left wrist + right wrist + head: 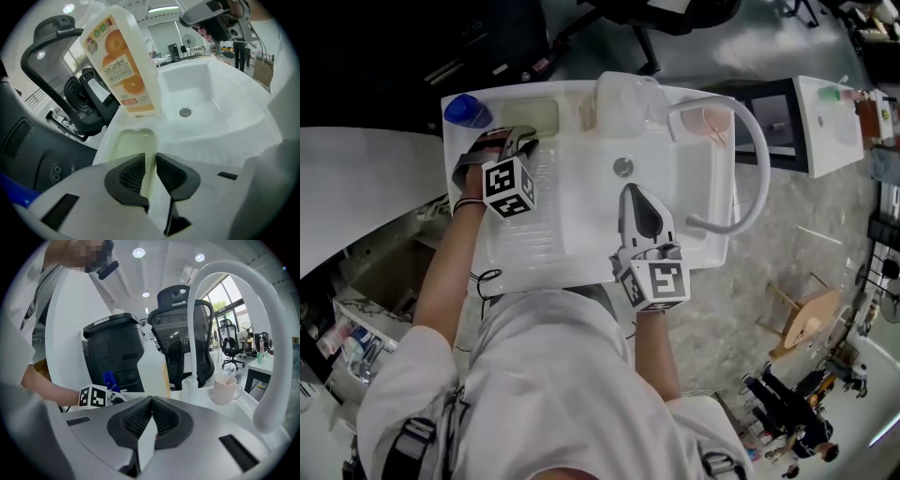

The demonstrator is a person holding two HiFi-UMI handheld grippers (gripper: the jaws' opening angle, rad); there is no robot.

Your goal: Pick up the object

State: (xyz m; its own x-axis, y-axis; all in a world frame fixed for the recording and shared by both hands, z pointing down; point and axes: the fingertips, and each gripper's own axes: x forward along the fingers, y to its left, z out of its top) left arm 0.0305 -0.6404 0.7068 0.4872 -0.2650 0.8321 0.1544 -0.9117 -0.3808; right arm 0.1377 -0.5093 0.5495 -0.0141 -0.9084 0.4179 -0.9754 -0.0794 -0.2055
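Orange-printed "SilkGarden" bottle (123,61) on sink (211,86) rim

A white moulded plastic sink (581,220) fills the middle, with a round metal drain (622,167) in its basin. The left gripper (523,142) sits over the ribbed drainboard beside a pale green recessed tray (539,114). The right gripper (633,197) points towards the drain. A translucent plastic jug (623,103), a pink mug (712,122) and a curved white tap (755,159) stand along the far side.

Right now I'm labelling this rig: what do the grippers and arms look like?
The left gripper and right gripper are pale grey with black ribbed pads; each carries a white cube with black square markers. The person wears a white short-sleeved shirt and a dark wristband.
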